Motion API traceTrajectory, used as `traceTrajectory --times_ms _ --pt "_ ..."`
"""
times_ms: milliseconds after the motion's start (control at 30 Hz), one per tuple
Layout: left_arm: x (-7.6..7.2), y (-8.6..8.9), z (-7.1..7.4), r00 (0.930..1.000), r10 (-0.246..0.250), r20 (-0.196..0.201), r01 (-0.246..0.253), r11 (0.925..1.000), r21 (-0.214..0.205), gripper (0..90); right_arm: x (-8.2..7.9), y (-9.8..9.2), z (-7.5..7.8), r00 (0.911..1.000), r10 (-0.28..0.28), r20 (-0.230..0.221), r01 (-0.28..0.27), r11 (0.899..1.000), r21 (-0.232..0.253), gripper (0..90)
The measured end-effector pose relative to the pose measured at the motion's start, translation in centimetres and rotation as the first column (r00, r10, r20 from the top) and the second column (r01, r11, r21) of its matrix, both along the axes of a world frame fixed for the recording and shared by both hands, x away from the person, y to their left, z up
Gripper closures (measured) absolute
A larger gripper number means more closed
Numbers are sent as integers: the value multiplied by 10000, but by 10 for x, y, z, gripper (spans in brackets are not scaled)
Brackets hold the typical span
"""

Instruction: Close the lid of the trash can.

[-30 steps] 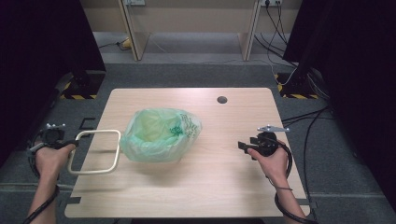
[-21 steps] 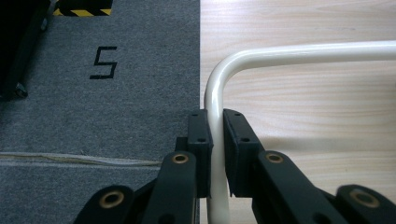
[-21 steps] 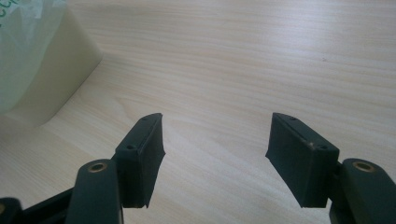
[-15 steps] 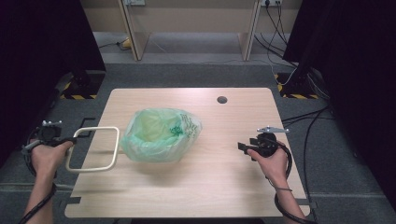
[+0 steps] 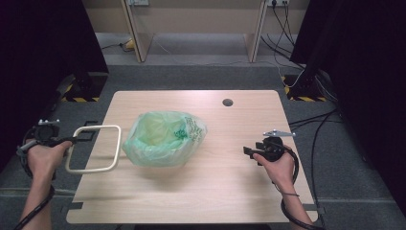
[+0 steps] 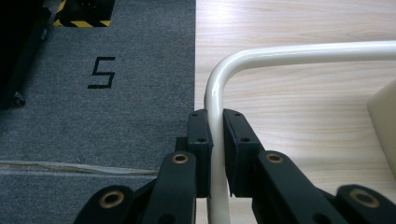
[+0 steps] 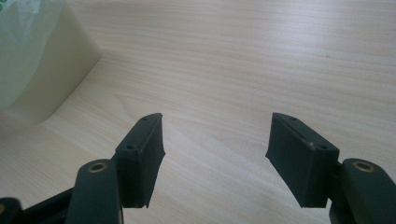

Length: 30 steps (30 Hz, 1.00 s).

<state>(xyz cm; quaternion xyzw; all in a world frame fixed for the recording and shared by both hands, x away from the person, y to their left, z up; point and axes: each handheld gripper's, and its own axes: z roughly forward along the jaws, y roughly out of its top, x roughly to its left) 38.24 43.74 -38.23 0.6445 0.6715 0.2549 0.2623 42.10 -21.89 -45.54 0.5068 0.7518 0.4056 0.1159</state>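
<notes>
A cream bin lined with a green plastic bag (image 5: 163,139) stands on the wooden table (image 5: 230,191), left of centre. My left gripper (image 5: 79,139) is shut on a cream rounded-rectangle tube frame (image 5: 93,148), which it holds level just left of the bag. In the left gripper view the jaws pinch the frame's tube (image 6: 215,93) near a corner, and the bin's wall (image 6: 383,121) shows at the right. My right gripper (image 5: 248,151) rests low over the table, right of the bin, open with nothing between its fingers (image 7: 140,154). The bin's wall (image 7: 60,60) and bag (image 7: 18,42) lie at its upper left.
A dark round hole (image 5: 228,102) sits near the table's far edge. Grey carpet (image 6: 93,116) with a black "5" mark lies left of the table's edge. Cables (image 5: 311,120) trail over the floor at the right. Bare tabletop spreads in front of the bin.
The left hand and the frame have shifted slightly to the left, away from the bag. The right hand has stayed put.
</notes>
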Motion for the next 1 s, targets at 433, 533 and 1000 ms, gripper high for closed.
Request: traceTrajectory --times_ms 433,533,1000 --pt "1 -1 10 9999 -40 115 41 9999 -99 815 0 0 -1 10000 10 8 -10 10000 -19 360" --pt "1 -2 11 9999 -58 118 59 9999 -94 815 0 0 -1 10000 9 -8 -9 10000 -11 360" --pt "4 -8 16 9999 -84 112 87 9996 -258 815 -1 -1 -3 10000 -7 -54 7 10000 25 360"
